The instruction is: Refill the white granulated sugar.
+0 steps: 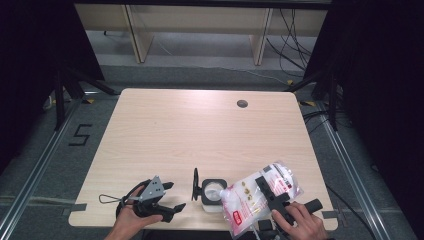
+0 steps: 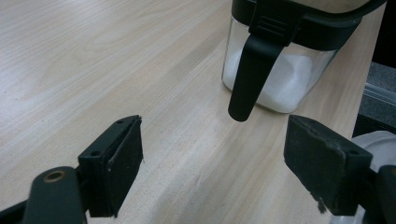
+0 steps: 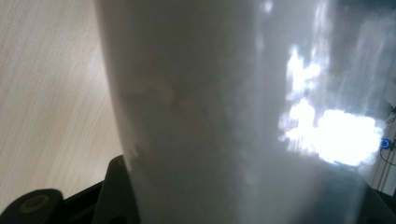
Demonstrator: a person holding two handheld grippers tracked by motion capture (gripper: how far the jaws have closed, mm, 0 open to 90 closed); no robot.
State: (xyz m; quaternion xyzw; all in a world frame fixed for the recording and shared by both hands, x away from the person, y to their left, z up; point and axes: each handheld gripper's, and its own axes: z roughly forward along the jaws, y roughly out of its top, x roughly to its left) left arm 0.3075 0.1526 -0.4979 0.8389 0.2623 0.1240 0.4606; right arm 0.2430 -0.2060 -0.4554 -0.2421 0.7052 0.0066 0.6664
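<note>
Bag blocking right gripper view; jar before left tongs.

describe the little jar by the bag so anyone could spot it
Start at the wooden table and go to its near edge, between the two hands. The jar is clear glass with white powder inside, its black lid flipped open, beside the white plastic bag.

The left hand holds the black two-jaw left gripper low and level, jaws wide apart — the right hand holds the black two-jaw right gripper tilted up, jaws clamped.
</note>
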